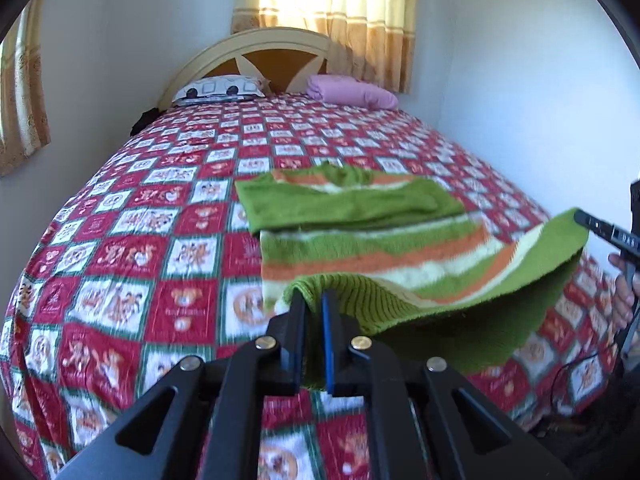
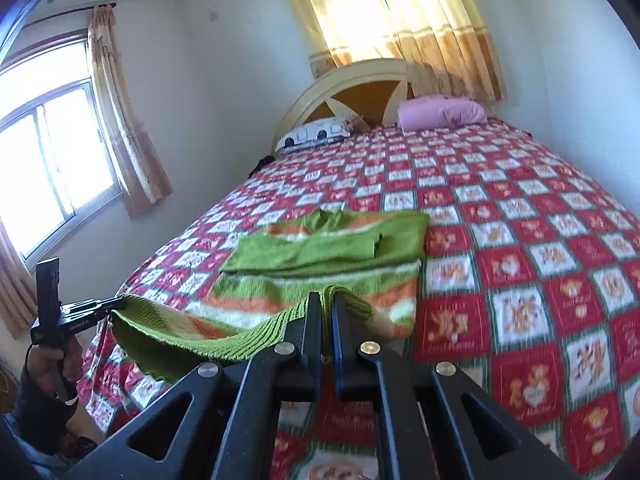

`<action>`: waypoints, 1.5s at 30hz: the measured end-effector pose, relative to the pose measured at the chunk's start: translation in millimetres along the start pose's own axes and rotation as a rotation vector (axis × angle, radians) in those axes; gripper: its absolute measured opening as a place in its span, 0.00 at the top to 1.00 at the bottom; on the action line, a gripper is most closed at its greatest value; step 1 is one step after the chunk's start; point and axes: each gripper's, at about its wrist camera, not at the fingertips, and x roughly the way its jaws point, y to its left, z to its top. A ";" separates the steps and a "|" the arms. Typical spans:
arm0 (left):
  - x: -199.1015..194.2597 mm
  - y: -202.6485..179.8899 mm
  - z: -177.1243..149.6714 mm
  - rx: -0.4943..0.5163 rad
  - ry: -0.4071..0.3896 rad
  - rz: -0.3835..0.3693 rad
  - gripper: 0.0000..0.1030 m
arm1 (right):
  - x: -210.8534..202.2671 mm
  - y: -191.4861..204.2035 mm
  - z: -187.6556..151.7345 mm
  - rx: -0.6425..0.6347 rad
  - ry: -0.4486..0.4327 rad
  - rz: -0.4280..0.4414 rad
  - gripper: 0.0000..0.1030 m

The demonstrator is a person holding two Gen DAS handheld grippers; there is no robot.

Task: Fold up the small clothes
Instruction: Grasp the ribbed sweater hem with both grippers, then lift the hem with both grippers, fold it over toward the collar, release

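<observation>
A small green sweater point(image 1: 360, 216) with orange and cream stripes lies on the bed, sleeves folded across its chest; it also shows in the right wrist view point(image 2: 328, 252). My left gripper point(image 1: 314, 300) is shut on one corner of the ribbed bottom hem. My right gripper point(image 2: 327, 300) is shut on the other hem corner. Both hold the hem lifted above the bed, so the lower part hangs between them. The right gripper's tip shows in the left wrist view point(image 1: 580, 216), and the left gripper's tip in the right wrist view point(image 2: 116, 302).
The bed has a red, white and green checked cover point(image 1: 140, 240). A patterned pillow point(image 1: 220, 89) and a pink pillow point(image 1: 352, 90) lie by the headboard point(image 1: 256, 46). A wall stands close on the right point(image 1: 520, 100). A window point(image 2: 48, 168) is on the left.
</observation>
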 end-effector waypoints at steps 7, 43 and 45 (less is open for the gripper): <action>21.6 17.3 38.0 -0.037 -0.025 0.008 0.92 | 18.8 -0.3 37.4 -0.011 -0.033 -0.002 0.97; 250.0 84.6 126.5 -0.171 0.205 0.129 0.45 | 308.1 -119.4 112.7 0.125 0.289 -0.148 0.88; 237.6 90.6 126.1 -0.178 0.161 0.133 0.32 | 306.6 -129.0 113.2 0.145 0.260 -0.166 0.57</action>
